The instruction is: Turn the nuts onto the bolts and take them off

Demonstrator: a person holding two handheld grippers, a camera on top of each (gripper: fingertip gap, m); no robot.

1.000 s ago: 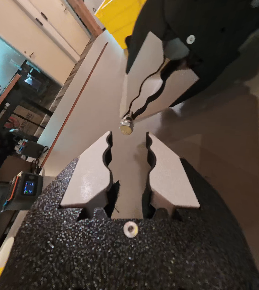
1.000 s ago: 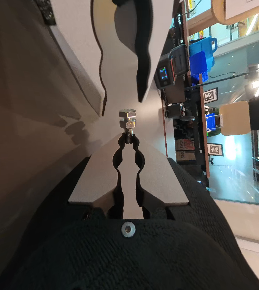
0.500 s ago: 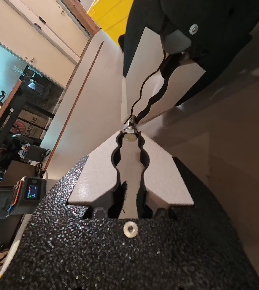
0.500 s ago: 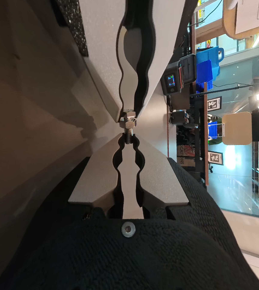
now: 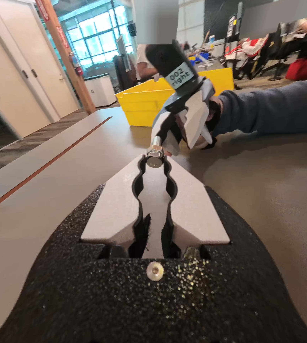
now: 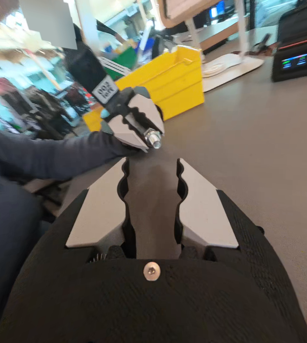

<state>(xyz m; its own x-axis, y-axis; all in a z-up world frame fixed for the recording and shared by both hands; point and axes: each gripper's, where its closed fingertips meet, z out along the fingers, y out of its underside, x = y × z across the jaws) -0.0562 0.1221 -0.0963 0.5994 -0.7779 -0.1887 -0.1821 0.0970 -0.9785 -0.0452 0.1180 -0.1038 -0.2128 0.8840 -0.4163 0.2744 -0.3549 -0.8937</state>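
A silver bolt with a nut threaded on it sits in my left gripper, which is shut on the bolt's hex head. The threaded end points away towards my right gripper, which stands open just beyond it. In the right wrist view my right gripper is wide open and empty above the table. There the left gripper holds the bolt with the nut against its fingertips, thread end towards the camera.
A yellow bin stands on the grey-brown table behind both grippers, also in the right wrist view. A black device with a lit screen stands far right. A person's dark sleeves reach in. My left and right fingertips are right by each other.
My left gripper closed on the bolt's head. My right gripper let go of the threaded end, opened wide and drew back. Both views rolled to level.
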